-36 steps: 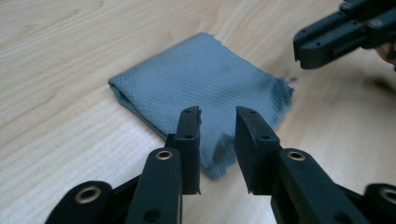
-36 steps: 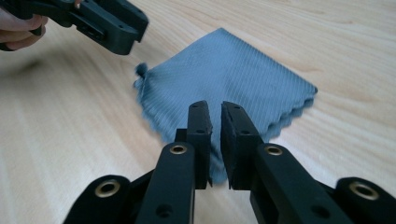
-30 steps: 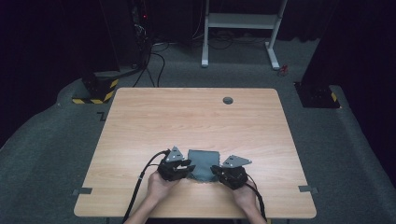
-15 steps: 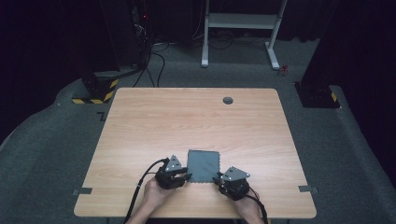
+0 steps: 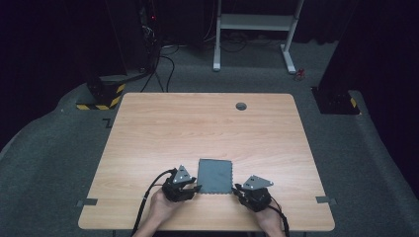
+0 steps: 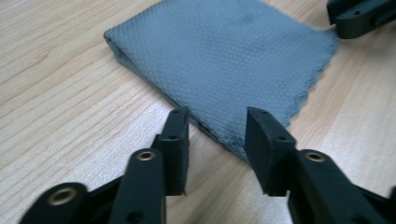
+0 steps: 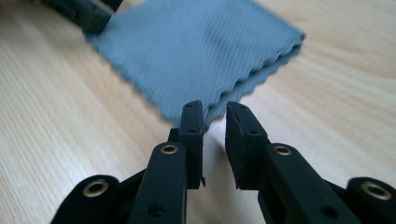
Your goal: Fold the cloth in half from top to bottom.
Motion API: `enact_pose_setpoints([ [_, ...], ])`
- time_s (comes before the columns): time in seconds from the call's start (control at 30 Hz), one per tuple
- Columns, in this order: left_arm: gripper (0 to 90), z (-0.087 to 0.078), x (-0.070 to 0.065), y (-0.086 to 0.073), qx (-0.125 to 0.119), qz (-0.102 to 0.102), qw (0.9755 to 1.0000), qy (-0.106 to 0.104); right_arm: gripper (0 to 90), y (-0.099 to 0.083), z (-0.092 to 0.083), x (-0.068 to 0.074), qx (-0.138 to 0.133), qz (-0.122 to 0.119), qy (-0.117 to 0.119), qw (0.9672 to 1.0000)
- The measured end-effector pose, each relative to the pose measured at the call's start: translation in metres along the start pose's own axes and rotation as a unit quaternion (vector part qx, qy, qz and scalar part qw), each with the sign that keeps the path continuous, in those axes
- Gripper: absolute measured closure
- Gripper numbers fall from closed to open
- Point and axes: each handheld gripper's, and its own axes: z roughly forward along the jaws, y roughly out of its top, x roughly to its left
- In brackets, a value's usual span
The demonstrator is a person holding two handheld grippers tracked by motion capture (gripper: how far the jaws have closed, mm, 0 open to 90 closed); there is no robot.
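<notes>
On the near half of the worktop [image 5: 148, 128], a grey cloth [image 5: 215, 176] lies flat, folded into a compact rectangle with stacked layers visible at its scalloped edge in the right gripper view.

**Progress.** The cloth appears to be folded at least once; the layers lie even and square. Whether a further fold is intended cannot be determined. What remains, as a judgement, is either one more fold or withdrawal of both grippers.

**Gripper state.**
- Left gripper [image 5: 190, 188]: jaws apart, having just been opening. The near left corner of the cloth lies between and just ahead of the jaws in the left gripper view [image 6: 217, 126]; the pads do not press on it.
- Right gripper [image 5: 239, 189]: jaws stand a narrow gap apart, having just been closing. The near right corner of the cloth sits at the jaw tips in the right gripper view [image 7: 214, 114]; no pad clamps the fabric.

**Change from the earlier frames.**
- One second ago both grippers overlapped the near edge of the cloth, which looked wider and less regular.
- Now the cloth is a narrower, tidy rectangle, and both grippers sit at its near corners, released from it.
- The right hand has shifted slightly outward toward the near edge of the worktop.
</notes>
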Motion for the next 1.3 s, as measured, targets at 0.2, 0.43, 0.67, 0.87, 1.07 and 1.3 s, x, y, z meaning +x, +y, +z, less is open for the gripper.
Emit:
enact_pose_setpoints([
  [0.2, 54.6, 0.000, 0.018, 0.017, -0.015, -0.025, 0.9990, 0.035, 74.3, 0.021, 0.009, -0.023, -0.016, 0.048, -0.015, 0.9986],
  [0.43, 51.7, 0.029, 0.045, 0.036, -0.003, -0.078, 0.9949, 0.064, 69.2, 0.043, 0.042, -0.047, -0.016, 0.105, -0.028, 0.9940],
  [0.67, 49.0, 0.047, 0.053, 0.052, 0.015, -0.087, 0.9931, 0.076, 66.2, 0.052, 0.059, -0.055, -0.001, 0.119, -0.038, 0.9921],
  [0.87, 59.7, 0.051, 0.052, 0.051, 0.031, -0.065, 0.9943, 0.078, 77.1, 0.054, 0.065, -0.058, 0.019, 0.094, -0.035, 0.9947],
  [1.07, 83.4, 0.050, 0.057, 0.051, 0.035, -0.075, 0.9959, 0.036, 89.3, 0.058, 0.066, -0.057, 0.029, 0.060, -0.027, 0.9974],
  [1.3, 89.0, 0.049, 0.057, 0.053, 0.022, -0.054, 0.9969, 0.054, 89.8, 0.062, 0.068, -0.060, 0.020, 0.053, -0.039, 0.9976],
])
